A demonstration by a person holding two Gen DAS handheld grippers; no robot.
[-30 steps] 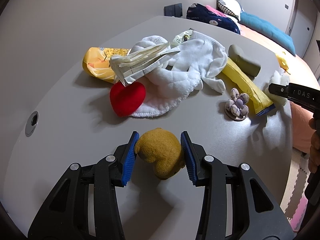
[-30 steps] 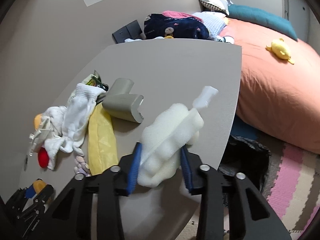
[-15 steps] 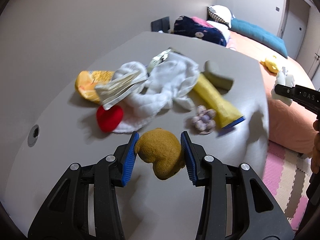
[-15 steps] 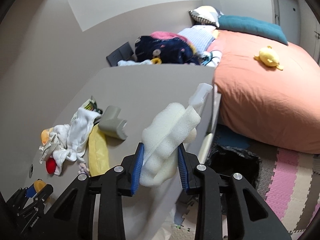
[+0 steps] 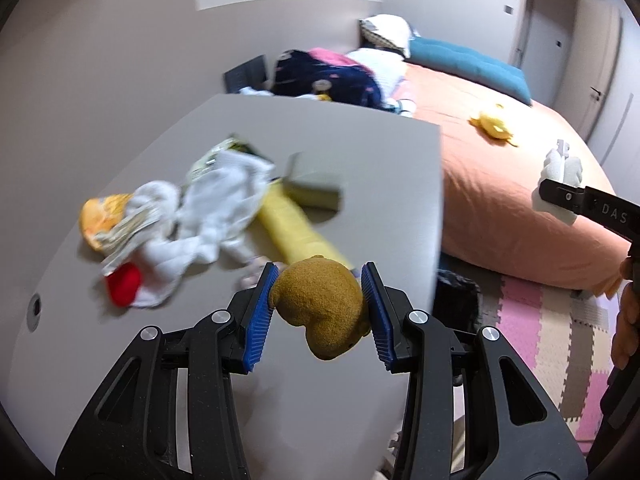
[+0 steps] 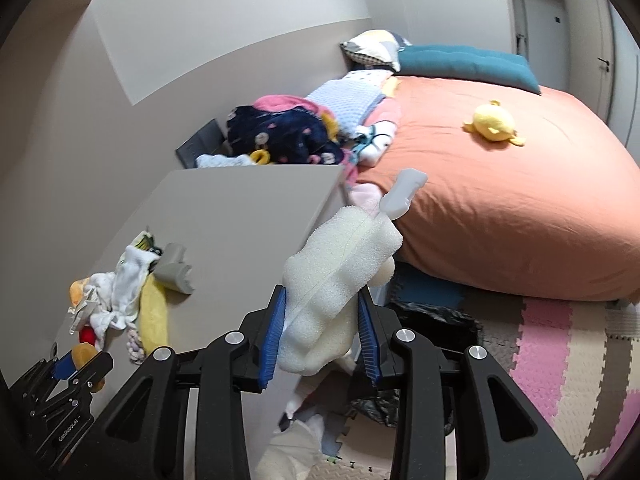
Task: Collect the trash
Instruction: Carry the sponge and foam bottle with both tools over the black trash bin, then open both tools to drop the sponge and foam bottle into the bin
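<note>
My left gripper (image 5: 320, 312) is shut on a mustard-brown plush lump (image 5: 322, 306) and holds it above the grey table (image 5: 328, 140), near its right edge. My right gripper (image 6: 320, 328) is shut on a white foam sponge with a plastic handle (image 6: 340, 272), held off the table's edge above the floor. A black trash bag (image 6: 432, 326) lies on the floor below, between table and bed; it also shows in the left wrist view (image 5: 456, 300). The right gripper and sponge (image 5: 560, 178) show at the right of the left wrist view.
On the table lie a yellow packet (image 5: 296, 228), a white cloth (image 5: 216, 208), a red heart (image 5: 124, 288), an orange snack bag (image 5: 100, 216), a grey foam corner piece (image 5: 316, 188) and a small purple item (image 6: 134, 346). An orange bed (image 6: 500, 200) stands to the right. Foam mats (image 6: 560, 352) cover the floor.
Both grippers have lifted and drawn back from the table with their objects. The right one has moved past the table edge toward the floor area; the left one has swung right.
</note>
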